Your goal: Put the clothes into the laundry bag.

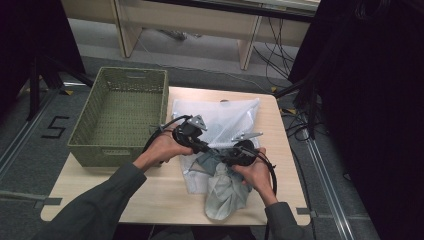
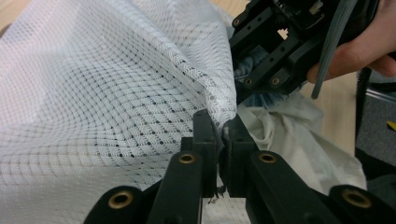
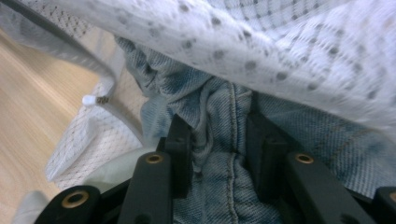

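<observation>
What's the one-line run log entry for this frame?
left gripper: shut on mesh bag edge | right gripper: shut on denim garment at bag mouth | basket: left of bag

This is looking like a lab or recording studio rather than a home: a small wooden bench (image 1: 165,192) is standing on grey carpet marked with tape (image 1: 52,127), black curtains (image 1: 370,100) are hanging along both sides, and loose cables (image 1: 280,47) are trailing across the floor under pale desks (image 1: 200,20).
</observation>
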Motion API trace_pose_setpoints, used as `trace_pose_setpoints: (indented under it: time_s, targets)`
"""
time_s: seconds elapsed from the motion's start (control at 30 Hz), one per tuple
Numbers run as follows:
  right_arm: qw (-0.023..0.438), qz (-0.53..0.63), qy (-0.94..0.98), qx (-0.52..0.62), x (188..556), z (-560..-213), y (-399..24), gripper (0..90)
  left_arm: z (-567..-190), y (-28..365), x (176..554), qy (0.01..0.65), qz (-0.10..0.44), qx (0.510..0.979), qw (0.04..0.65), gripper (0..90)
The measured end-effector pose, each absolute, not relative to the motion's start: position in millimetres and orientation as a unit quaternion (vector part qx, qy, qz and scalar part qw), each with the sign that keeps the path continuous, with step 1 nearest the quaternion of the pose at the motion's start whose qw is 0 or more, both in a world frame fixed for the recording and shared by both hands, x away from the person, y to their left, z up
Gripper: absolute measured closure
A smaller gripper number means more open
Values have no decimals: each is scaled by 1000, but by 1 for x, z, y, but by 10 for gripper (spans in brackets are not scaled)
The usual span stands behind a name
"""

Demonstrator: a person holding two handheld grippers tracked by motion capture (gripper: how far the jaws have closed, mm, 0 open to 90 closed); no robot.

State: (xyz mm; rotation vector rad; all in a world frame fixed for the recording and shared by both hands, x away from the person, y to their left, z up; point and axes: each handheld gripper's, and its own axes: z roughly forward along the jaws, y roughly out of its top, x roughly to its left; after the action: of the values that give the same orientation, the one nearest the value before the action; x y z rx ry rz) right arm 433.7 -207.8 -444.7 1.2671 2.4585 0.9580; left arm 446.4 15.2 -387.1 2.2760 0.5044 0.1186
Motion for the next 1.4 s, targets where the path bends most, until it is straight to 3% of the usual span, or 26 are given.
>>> trace_pose_setpoints:
  time_s: [0.13, 0.23, 0.33, 0.43, 0.47, 0.5, 0.7, 0.83, 0.97, 1.07, 1.2, 1.4]
  targets:
    - [102, 331, 829, 438, 433, -445, -207, 652, -406, 17, 443, 206, 42, 894, 395, 799]
    - [117, 333, 834, 425, 433, -448, -208, 649, -414, 23, 437, 207, 55, 888, 407, 687]
    - [101, 328, 835, 429, 431, -444, -208, 648, -424, 34, 422, 226, 61, 876, 422, 604]
    - [102, 329, 835, 429, 431, -444, -208, 646, -439, 41, 407, 198, 71, 902, 377, 553]
    - [101, 325, 837, 428, 430, -443, -208, 645, -446, 39, 402, 217, 63, 894, 387, 538]
    - [102, 326, 837, 428, 430, -443, -208, 644, -450, 43, 401, 198, 59, 912, 355, 527]
    - [104, 326, 838, 425, 429, -442, -207, 637, -483, 38, 393, 222, 51, 915, 334, 415]
    - [121, 341, 841, 401, 432, -444, -209, 634, -496, 31, 395, 220, 40, 918, 327, 388]
    - [116, 341, 841, 404, 431, -443, -208, 631, -502, 25, 395, 227, 60, 918, 321, 421]
    - [132, 347, 839, 398, 431, -446, -207, 629, -502, 25, 393, 192, 77, 924, 322, 571]
    - [113, 336, 846, 398, 428, -441, -207, 630, -501, 28, 393, 186, 71, 925, 324, 789]
    - [125, 307, 863, 381, 421, -431, -205, 654, -501, 37, 385, 175, 68, 927, 325, 845]
